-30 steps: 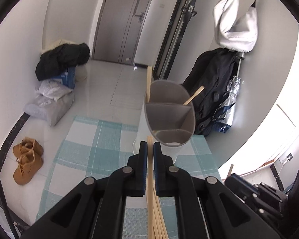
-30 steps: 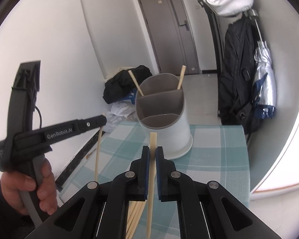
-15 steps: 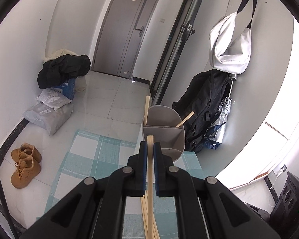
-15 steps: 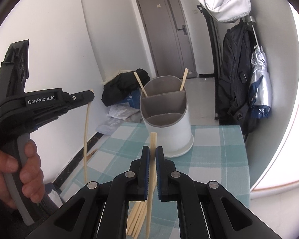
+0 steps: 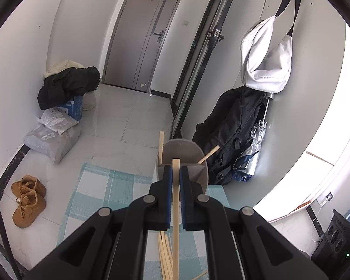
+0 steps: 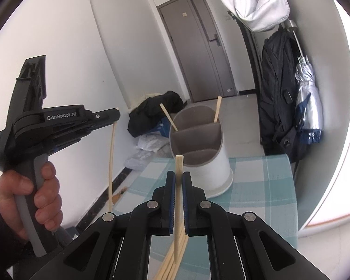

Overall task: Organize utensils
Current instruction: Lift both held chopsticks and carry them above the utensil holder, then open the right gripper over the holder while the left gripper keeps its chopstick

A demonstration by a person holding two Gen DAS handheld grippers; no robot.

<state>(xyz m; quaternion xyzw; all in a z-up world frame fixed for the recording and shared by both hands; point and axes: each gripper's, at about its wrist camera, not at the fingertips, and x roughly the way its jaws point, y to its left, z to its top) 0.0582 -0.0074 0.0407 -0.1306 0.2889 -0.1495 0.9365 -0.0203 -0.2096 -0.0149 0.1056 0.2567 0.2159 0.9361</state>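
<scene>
A white utensil holder (image 6: 204, 151) with grey divided compartments stands on the checked tablecloth; two chopsticks (image 6: 217, 108) lean in its far compartment. It also shows in the left wrist view (image 5: 186, 161). My left gripper (image 5: 175, 175) is shut on a single wooden chopstick (image 5: 175, 210), held upright, high above the table; it also shows in the right wrist view (image 6: 115, 116) at the left, with the chopstick hanging down. My right gripper (image 6: 179, 179) is shut on another chopstick (image 6: 178, 198), just before the holder. Several loose chopsticks (image 5: 165, 256) lie on the cloth below.
The teal-checked tablecloth (image 6: 263, 186) covers a small table by the right wall. A black backpack (image 6: 277, 98) and silver umbrella (image 6: 308, 107) hang right. On the floor lie brown boots (image 5: 28, 200), bags (image 5: 51, 135) and a dark jacket (image 5: 67, 86).
My left gripper has risen and pulled back with its chopstick; the holder now looks smaller and lower in its view. My right gripper has stayed nearly still, holding its chopstick.
</scene>
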